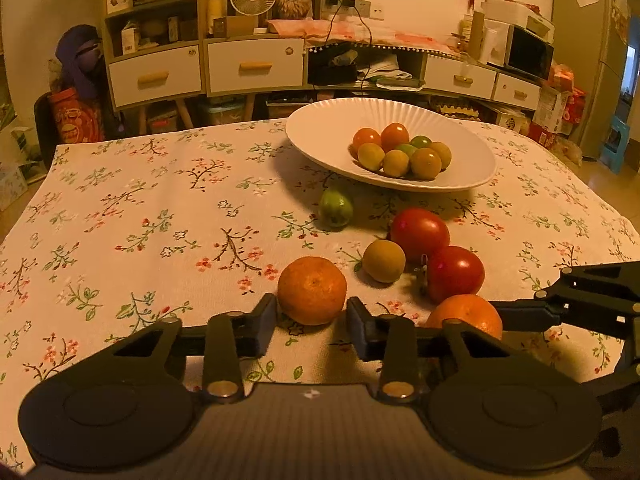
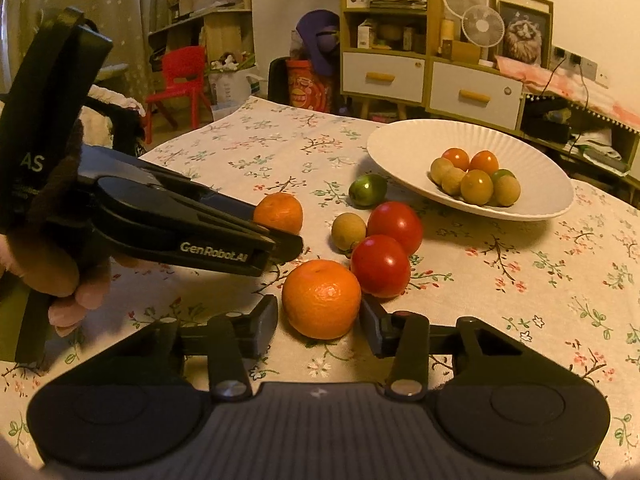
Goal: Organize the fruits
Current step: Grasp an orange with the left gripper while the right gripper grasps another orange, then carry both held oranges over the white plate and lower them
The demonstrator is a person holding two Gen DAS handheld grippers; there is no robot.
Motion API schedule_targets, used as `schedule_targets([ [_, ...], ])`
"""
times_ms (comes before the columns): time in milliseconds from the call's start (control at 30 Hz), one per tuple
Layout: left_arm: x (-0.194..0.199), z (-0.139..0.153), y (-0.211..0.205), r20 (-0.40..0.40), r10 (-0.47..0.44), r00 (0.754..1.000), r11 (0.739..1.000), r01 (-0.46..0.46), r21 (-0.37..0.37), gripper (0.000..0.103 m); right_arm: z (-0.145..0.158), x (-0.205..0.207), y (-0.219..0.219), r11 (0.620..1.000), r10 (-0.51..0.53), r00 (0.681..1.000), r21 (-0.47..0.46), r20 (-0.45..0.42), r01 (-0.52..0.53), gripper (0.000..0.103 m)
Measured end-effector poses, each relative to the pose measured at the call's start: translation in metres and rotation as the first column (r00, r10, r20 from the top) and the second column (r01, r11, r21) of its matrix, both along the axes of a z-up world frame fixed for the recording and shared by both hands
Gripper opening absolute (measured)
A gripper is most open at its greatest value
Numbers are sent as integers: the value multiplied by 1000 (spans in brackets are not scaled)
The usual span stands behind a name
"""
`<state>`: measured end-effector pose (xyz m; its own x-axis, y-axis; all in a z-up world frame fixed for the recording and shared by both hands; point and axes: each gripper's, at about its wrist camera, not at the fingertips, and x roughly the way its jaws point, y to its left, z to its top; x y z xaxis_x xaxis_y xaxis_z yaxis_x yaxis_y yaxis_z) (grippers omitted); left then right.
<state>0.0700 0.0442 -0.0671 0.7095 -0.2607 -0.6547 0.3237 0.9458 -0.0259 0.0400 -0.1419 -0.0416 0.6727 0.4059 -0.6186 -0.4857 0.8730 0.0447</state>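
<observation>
**Both grippers on an orange each**

Flowery tablecloth (image 1: pixel 140 208) covers the table. The white bowl (image 1: pixel 320 136) at the far side has a pile of small fruit. In front of it sit two tomatoes (image 1: pixel 420 232), a lime (image 1: pixel 336 208) and a small yellowish fruit (image 1: pixel 383 260). Left gripper (image 1: pixel 311 312) is clamped onto one orange (image 1: pixel 312 290); right gripper (image 2: pixel 318 316) is pinching the other orange (image 2: pixel 322 300), both on the cloth.

"GenRobot.AI" stands in pale letters on the side of the left gripper (image 2: pixel 280 236); the letters "AS" show on its black handle (image 2: pixel 36 128), behind that lettering.
</observation>
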Motion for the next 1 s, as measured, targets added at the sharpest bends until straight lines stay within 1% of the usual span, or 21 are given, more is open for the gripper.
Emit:
schedule_targets([
  [67,0,0,0,0,1,1000,1000,-1,0,44,0,0,0,1000,-4,1000,-1,2,4,39],
  [433,-2,2,4,-16,5,1000,1000,-5,-8,43,2,0,-2,1000,-6,1000,12,-1,6,38],
  [667,-7,10,5,-4,2,1000,1000,-2,-23,43,12,-5,-8,1000,-3,1000,23,28,3,37],
  [833,-9,18,1,7,1,1000,1000,-1,-26,43,21,-4,-17,999,-29,999,43,28,28,37],
  [1000,-5,27,-5,18,10,1000,999,-10,-38,43,28,4,-29,995,-79,996,60,42,76,37],
])
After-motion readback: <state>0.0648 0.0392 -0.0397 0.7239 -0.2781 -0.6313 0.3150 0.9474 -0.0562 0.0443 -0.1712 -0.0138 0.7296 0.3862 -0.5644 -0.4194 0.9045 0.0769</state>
